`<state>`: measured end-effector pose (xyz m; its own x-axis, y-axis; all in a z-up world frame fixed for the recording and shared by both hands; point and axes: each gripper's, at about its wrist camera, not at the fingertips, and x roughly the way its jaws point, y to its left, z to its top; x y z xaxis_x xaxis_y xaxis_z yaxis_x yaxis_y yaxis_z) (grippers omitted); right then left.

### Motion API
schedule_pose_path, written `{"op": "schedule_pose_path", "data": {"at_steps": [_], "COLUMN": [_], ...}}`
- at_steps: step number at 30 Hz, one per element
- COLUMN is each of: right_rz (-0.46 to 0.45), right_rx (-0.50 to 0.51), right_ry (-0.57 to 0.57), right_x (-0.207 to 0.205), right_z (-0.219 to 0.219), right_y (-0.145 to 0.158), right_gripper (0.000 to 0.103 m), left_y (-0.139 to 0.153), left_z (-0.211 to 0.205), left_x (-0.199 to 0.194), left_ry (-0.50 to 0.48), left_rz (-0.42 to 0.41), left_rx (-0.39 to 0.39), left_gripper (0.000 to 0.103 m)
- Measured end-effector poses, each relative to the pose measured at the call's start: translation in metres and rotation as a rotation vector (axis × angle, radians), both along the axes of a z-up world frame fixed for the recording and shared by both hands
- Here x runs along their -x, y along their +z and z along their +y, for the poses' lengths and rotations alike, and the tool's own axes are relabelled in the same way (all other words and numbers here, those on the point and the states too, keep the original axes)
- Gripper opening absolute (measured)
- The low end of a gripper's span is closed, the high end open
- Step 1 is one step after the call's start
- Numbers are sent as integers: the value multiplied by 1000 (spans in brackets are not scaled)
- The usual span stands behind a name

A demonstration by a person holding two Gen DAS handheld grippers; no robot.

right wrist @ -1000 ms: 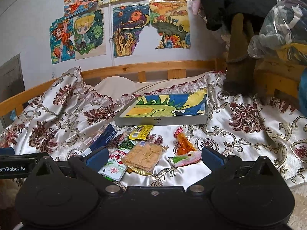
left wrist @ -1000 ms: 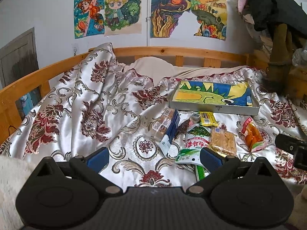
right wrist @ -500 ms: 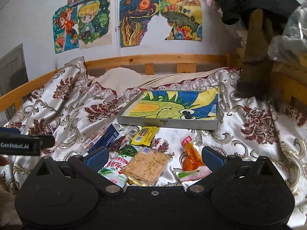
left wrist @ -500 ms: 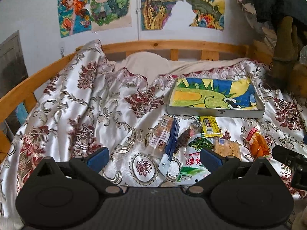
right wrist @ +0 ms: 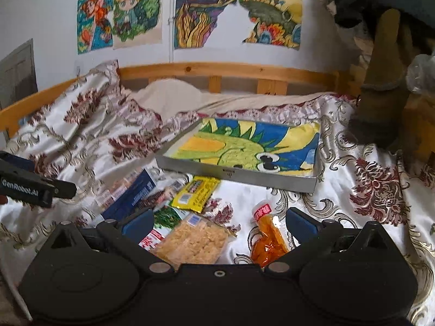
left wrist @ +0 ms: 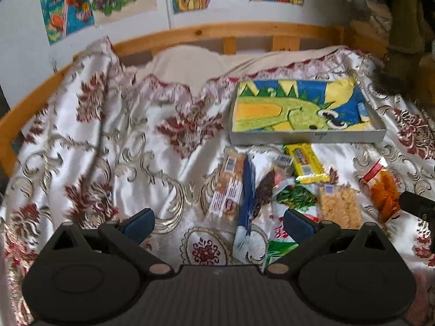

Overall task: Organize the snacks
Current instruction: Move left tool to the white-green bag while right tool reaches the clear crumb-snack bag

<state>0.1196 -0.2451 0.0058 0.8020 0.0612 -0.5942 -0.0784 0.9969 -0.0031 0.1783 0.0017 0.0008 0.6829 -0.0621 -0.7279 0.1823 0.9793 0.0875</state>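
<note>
- Off to the left of the pile, my left gripper [left wrist: 217, 224] is hovering wide open over the patterned bedspread [left wrist: 89, 135], holding nothing; the long biscuit pack [left wrist: 227, 190] and the dark blue box [left wrist: 246, 198] are lying ahead and slightly right of the gap, their long axes running away from me, roughly in line with my fingers.
- Moving right, the green-and-white packet [right wrist: 160, 225] is sitting just beyond my right gripper's left finger [right wrist: 137, 224], overlapped by the clear bag of pale crackers [right wrist: 194, 240].
- That cracker bag is lying almost centred between the fingers of my right gripper [right wrist: 218, 224], which is also gaping wide and carrying nothing, so I am judging my right hand the nearer one for it.
- Further right, the orange snack pouch [right wrist: 267, 240] is pointing lengthwise toward me, just inside my right finger [right wrist: 301, 224].
- Beyond them all, the yellow packet [right wrist: 195, 193] is lying just before the shallow dinosaur-lined box [right wrist: 272, 180], which is waiting straight ahead and appearing empty.
</note>
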Motion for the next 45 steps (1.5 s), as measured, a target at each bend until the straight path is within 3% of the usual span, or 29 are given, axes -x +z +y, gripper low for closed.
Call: {"op": "schedule_pose_path", "data": {"at_steps": [3,12,16,21,26,30,32,39,45], "right_rz": [51,222,288,352,385,401,422,431,438], "right_rx": [-39,-156,-271,-371,-367,-285,-218,-131,-215], "right_ry": [7,100,78,62,32,16,15,-22,-75], "right_x": [-9,-36,-57,-84,-102,-105,-105,-103,-102], "right_z": [-6,-4,-12,-14,-3,6,10,1,-23], "right_y": [-13,-45,-57,-71,-84,-92,-97,-93,-85], "right_gripper": [102,102,102,99,96,95,89,81,80], "left_y": [-14,-38,-52,-60,-68,-73,-74,-74,-78], "left_z": [5,-17,-23,-37,-49,-51,-50,-49,-57], "left_x": [-1,-16,-19,-17,-17,-21,-21,-24,-34], "left_ry": [13,-128,-178,-254,-298,-297,-300,-309,-315], "left_rz": [35,153,223,224,229,246,261,233,185], "left_rx": [22,53,86,45,0,5,15,23,48], "left_gripper": [103,103,103,103,103,102,102,102,102]}}
